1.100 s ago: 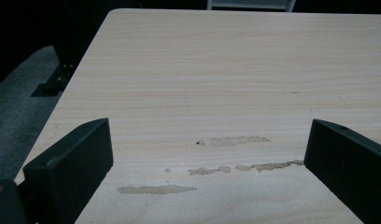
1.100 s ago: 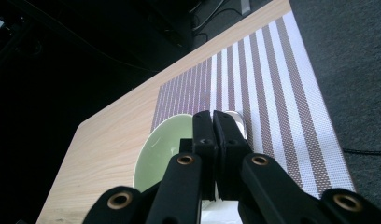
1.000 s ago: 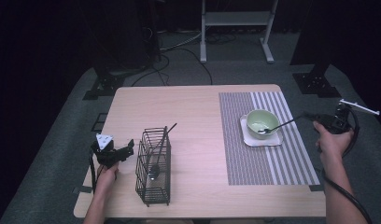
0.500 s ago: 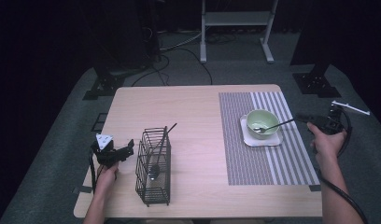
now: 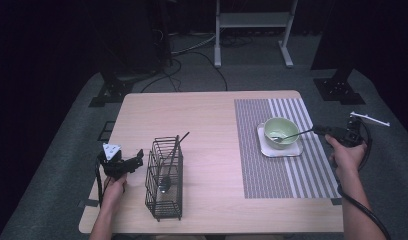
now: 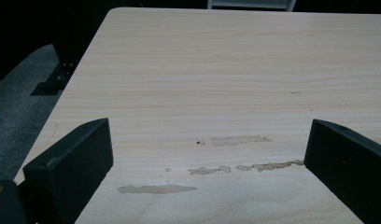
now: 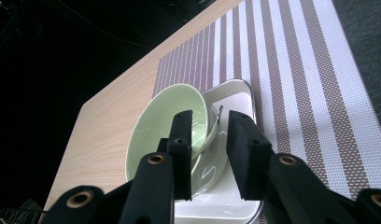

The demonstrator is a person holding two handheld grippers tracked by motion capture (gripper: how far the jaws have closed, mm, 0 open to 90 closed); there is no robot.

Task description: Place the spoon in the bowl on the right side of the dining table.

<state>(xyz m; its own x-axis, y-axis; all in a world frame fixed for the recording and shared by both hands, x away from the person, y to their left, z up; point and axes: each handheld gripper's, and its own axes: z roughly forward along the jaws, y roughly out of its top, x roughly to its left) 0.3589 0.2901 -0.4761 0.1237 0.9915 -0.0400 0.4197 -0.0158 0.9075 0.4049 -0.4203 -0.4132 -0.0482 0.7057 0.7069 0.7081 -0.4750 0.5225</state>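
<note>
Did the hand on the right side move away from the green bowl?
Yes. The right gripper has slid slightly outward, off the striped mat edge, its jaws just opening and leaving the spoon in the green bowl.

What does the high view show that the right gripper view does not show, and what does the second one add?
High view alone: the wire basket with a spoon inside, the left gripper beside it, and both forearms. Right gripper view alone: its own jaws up close, parted, having just been opening, with a gap and nothing pressed between the pads. Both share the green bowl on its white tray, the striped placemat and the wooden table.
</note>
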